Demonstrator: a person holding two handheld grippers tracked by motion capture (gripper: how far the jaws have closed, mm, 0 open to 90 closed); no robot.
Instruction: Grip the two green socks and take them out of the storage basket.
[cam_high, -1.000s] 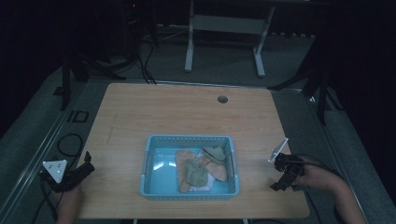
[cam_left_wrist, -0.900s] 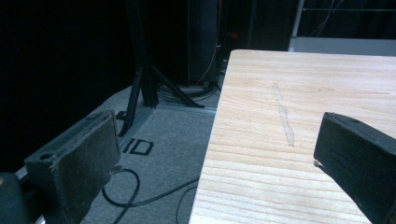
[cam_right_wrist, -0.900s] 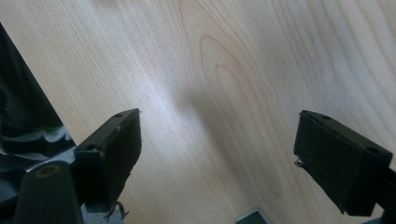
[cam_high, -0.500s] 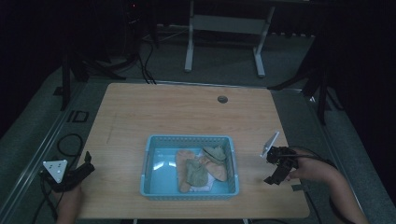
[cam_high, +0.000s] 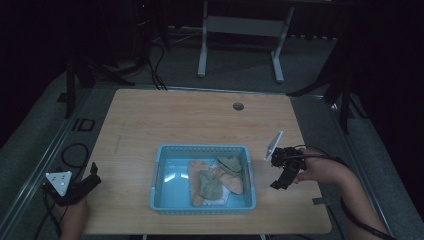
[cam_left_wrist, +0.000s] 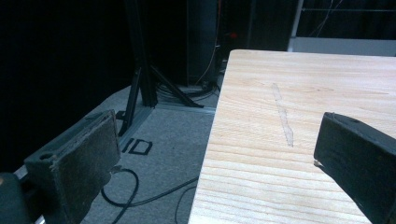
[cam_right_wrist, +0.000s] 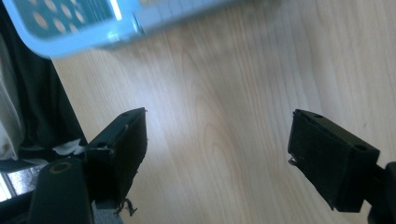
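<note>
The blue basket (cam_high: 159, 172) of cloths (cam_high: 215, 181) sits mid-worktop (cam_high: 170, 115); the right gripper (cam_high: 283, 173) waits just beside it — fingers spread, empty — probably approaching; the left gripper (cam_high: 80, 186), fingers likewise spread, rests well apart.

Dim room. Grey carpet floor (cam_high: 240, 75); white desk frame (cam_high: 240, 30) at top centre; black stands (cam_high: 80, 75) and cables (cam_high: 155, 65) upper left; wooden table (cam_high: 190, 120) centre.

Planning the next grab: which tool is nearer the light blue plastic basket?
Right. The right tool hovers just off the basket's right side; the left tool sits farther, past the table's left edge.
</note>
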